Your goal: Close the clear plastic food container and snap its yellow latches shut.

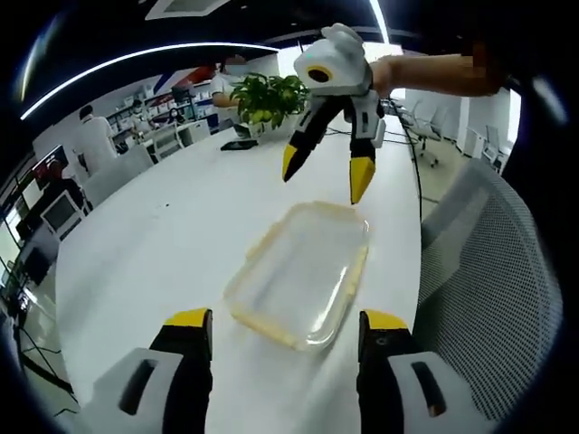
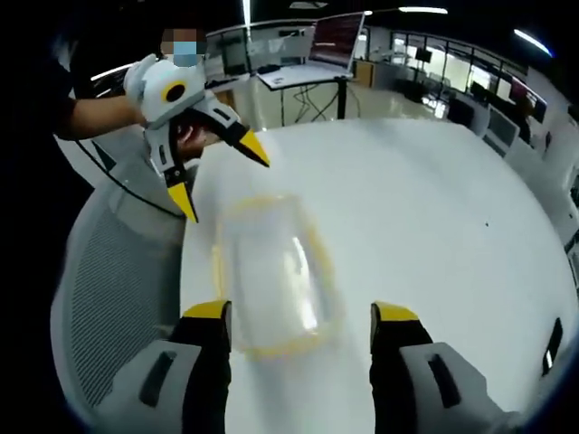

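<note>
The clear plastic container (image 1: 298, 271) with a pale yellow rim lies flat on the white table (image 1: 163, 253). I cannot make out how its latches stand. My left gripper (image 1: 286, 321) is open at the container's near end, one jaw to each side of it. My right gripper (image 1: 324, 172), held by a hand, hovers open above the far end, its yellow tips pointing down. In the right gripper view the container (image 2: 271, 271) is blurred. There it lies ahead of my open right gripper (image 2: 301, 312), and the left gripper (image 2: 222, 181) is open beyond its far end.
A grey mesh chair (image 1: 488, 271) stands against the table edge beside the container, seen again as the mesh chair (image 2: 118, 262). A potted plant (image 1: 267, 95) and a flat black item (image 1: 240, 145) sit further along the table. People and desks fill the room behind.
</note>
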Demonstrator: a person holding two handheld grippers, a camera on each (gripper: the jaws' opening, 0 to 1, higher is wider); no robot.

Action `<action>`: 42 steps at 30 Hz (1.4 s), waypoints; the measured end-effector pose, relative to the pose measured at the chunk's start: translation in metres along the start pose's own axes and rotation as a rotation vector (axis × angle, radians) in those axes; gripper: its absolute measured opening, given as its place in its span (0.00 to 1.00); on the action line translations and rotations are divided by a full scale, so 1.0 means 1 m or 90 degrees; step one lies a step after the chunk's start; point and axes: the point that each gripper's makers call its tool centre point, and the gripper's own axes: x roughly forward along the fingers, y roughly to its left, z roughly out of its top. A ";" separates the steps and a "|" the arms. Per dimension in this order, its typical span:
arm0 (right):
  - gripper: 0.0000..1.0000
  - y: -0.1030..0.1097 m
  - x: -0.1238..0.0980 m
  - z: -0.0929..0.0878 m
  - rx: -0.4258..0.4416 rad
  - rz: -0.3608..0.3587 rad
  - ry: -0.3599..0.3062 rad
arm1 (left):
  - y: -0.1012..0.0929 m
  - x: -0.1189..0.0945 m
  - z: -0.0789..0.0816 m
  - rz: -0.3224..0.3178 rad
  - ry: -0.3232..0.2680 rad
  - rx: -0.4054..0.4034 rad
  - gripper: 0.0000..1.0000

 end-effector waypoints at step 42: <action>0.56 0.029 0.008 -0.045 0.082 -0.130 -0.105 | -0.013 0.012 -0.022 0.047 -0.012 -0.047 0.55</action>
